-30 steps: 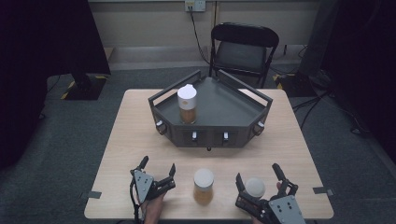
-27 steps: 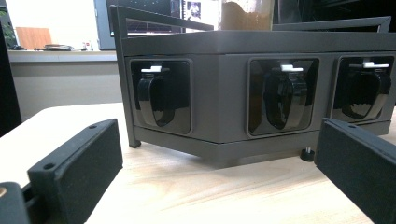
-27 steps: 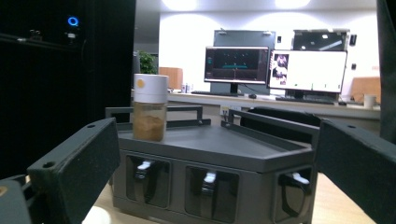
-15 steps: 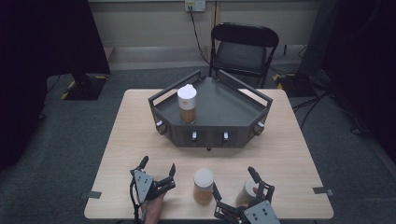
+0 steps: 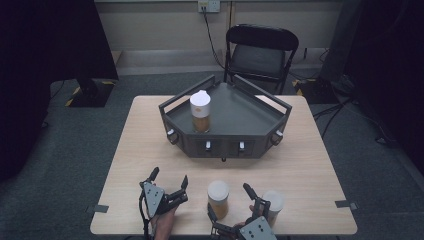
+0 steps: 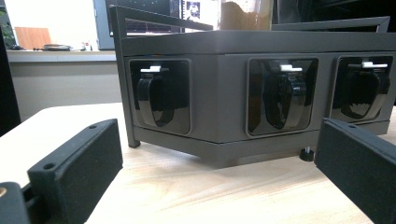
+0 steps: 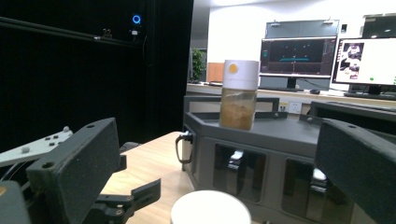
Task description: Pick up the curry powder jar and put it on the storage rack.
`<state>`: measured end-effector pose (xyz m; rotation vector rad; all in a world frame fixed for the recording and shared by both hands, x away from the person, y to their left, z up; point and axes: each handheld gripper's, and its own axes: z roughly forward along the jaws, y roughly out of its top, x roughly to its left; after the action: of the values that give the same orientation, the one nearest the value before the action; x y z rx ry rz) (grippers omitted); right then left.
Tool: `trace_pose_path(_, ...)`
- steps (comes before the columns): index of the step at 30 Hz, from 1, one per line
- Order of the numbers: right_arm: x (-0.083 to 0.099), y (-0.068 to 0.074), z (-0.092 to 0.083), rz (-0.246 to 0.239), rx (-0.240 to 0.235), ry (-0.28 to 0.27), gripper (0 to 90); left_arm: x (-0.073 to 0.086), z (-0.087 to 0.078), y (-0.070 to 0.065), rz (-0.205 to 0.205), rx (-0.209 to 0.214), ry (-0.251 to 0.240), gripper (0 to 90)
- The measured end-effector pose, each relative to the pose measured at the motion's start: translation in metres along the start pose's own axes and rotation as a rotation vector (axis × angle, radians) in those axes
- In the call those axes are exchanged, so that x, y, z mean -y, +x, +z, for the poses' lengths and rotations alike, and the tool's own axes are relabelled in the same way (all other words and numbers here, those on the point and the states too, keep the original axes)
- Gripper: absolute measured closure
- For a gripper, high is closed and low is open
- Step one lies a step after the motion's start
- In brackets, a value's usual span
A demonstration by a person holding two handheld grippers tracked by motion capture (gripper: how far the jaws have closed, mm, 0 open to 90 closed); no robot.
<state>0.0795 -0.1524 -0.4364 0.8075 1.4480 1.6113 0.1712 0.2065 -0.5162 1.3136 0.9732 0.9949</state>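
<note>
White-capped clear jar of brown powder (image 5: 218, 198) stands on the pale wooden table (image 5: 310, 170); the right claw (image 5: 234, 204), spread wide, has swung in around it, apparently poised to grasp. Left claw (image 5: 169, 180) rests released.

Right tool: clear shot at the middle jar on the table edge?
Probably yes. The right tool is open, with the middle jar between its jaws or just ahead. The other jar stands close outside one jaw and might get nudged.
</note>
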Motion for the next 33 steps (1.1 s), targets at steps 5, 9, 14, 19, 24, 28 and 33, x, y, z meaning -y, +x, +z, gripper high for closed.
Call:
trace_pose_path(5, 0.008, 0.005, 0.003, -0.011, 0.002, 0.004, 0.0, 0.0, 0.0, 0.0, 0.0, 0.0, 0.0, 0.6)
trace_pose_path(9, 0.014, 0.01, 0.006, -0.015, 0.016, 0.014, 0.0, 0.0, 0.0, 0.0, 0.0, 0.0, 0.0, 0.6)
trace_pose_path(14, 0.025, 0.016, 0.01, -0.019, 0.044, 0.027, 0.0, 0.0, 0.0, 0.0, -0.002, 0.0, -0.001, 0.6)
trace_pose_path(19, 0.034, 0.018, 0.013, -0.007, 0.058, 0.04, 0.5, 0.0, 0.0, 0.0, -0.001, 0.0, 0.0, 0.6)
trace_pose_path(24, 0.04, 0.018, 0.018, 0.008, 0.063, 0.078, 3.2, 0.0, 0.0, 0.0, -0.001, 0.0, 0.0, 0.6)
trace_pose_path(28, 0.045, 0.015, 0.022, 0.032, 0.059, 0.114, 5.6, 0.0, 0.0, 0.0, -0.001, 0.0, 0.0, 0.6)
trace_pose_path(33, 0.049, 0.014, 0.026, 0.052, 0.06, 0.141, 9.0, 0.0, 0.0, 0.0, -0.001, 0.0, 0.0, 0.7)
